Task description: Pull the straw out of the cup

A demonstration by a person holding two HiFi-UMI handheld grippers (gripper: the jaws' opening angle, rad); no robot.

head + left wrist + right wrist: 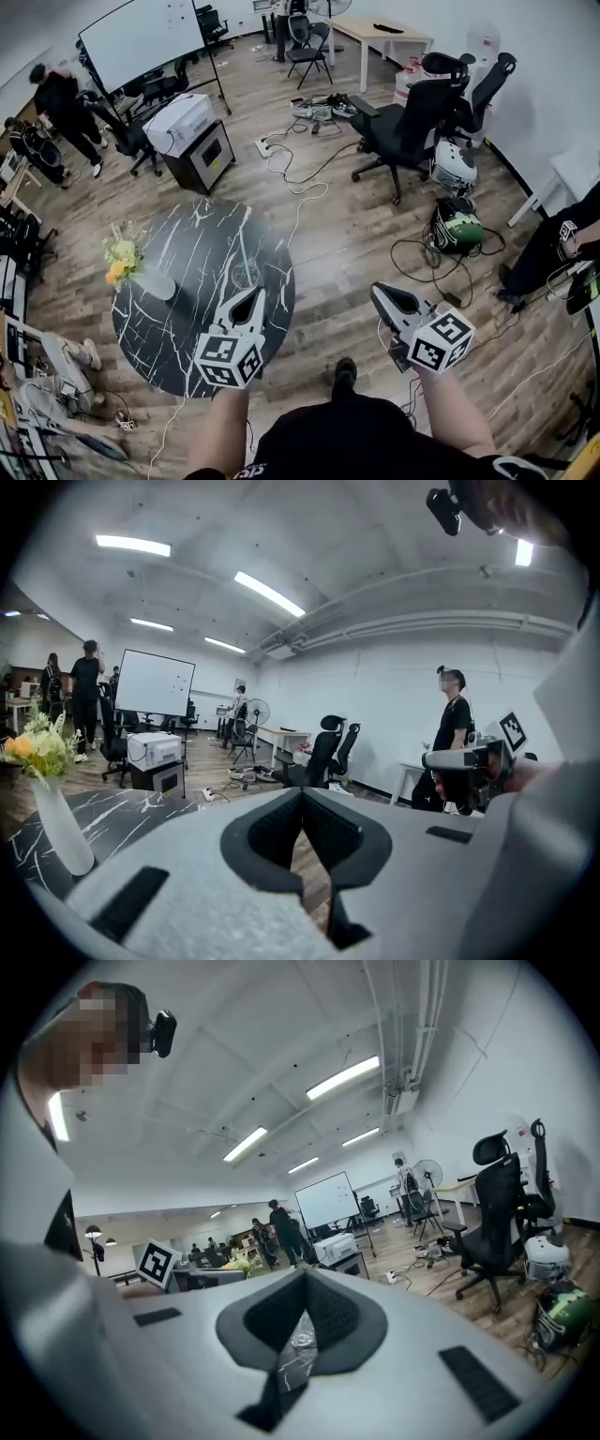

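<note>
A clear cup (pixel 246 274) stands on the round black marble table (pixel 178 347), near its right edge. A thin pale straw (pixel 244 251) seems to rise from it, hard to tell from the marble's white veins. My left gripper (pixel 255 292) is over the table just in front of the cup, jaws shut and empty, apart from it. My right gripper (pixel 379 291) hangs over the floor to the right of the table, also shut and empty. In the right gripper view the cup (pixel 300 1333) shows through the gap behind the closed tips (pixel 305 1275). The left gripper (pixel 302 795) points past the table's edge.
A white vase with yellow flowers (pixel 127 261) stands at the table's left side, and the vase (pixel 61 829) is close in the left gripper view. Office chairs (pixel 408 127), a printer cart (pixel 187 136), cables and helmets lie on the wooden floor. People stand around.
</note>
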